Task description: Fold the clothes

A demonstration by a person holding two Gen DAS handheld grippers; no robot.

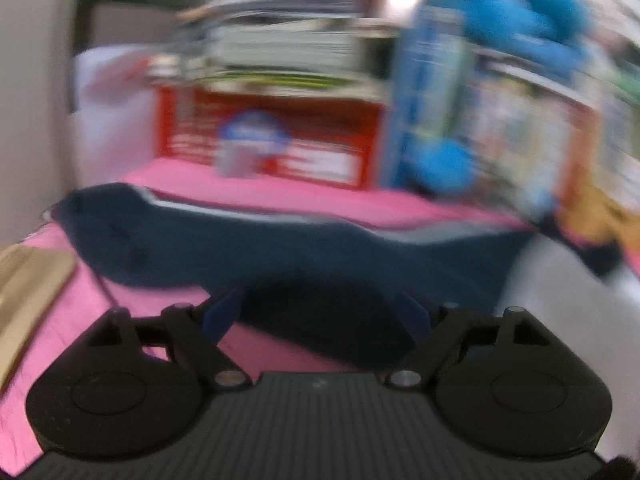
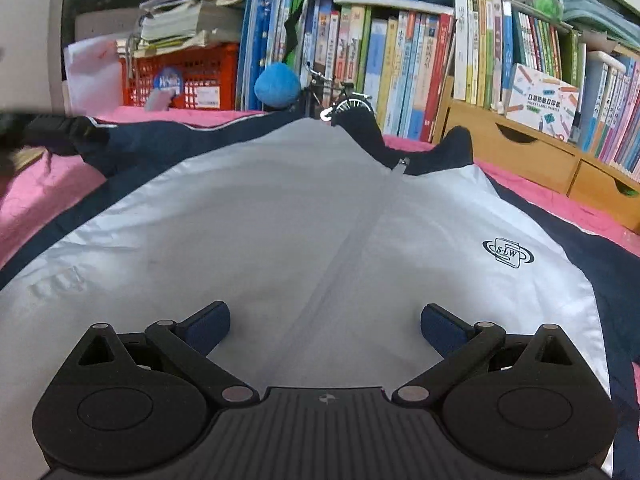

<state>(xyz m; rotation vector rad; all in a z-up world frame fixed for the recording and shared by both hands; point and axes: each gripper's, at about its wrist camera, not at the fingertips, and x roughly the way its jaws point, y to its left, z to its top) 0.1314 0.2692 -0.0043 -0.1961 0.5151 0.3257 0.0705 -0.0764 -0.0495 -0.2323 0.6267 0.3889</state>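
Observation:
A white-and-navy zip jacket (image 2: pixel 248 216) lies spread front-up on a pink cloth (image 2: pixel 36 200), its collar toward the bookshelf and a small logo (image 2: pixel 508 254) on one chest panel. My right gripper (image 2: pixel 324 320) hovers open over the jacket's lower front beside the zipper (image 2: pixel 360 236), with nothing between its pads. The left wrist view is badly blurred. It shows a navy sleeve (image 1: pixel 248 240) stretched across the pink cloth (image 1: pixel 80 308). My left gripper (image 1: pixel 316 312) stands open just above that sleeve, and no fabric is pinched.
Behind the jacket stand a red crate (image 2: pixel 188 76) topped with stacked papers, a packed bookshelf (image 2: pixel 404 68), blue plush toys (image 2: pixel 276 84), a small model bicycle (image 2: pixel 340 100) and wooden drawers (image 2: pixel 520 156). A blurred dark shape (image 2: pixel 48 130) overlaps the sleeve end at left.

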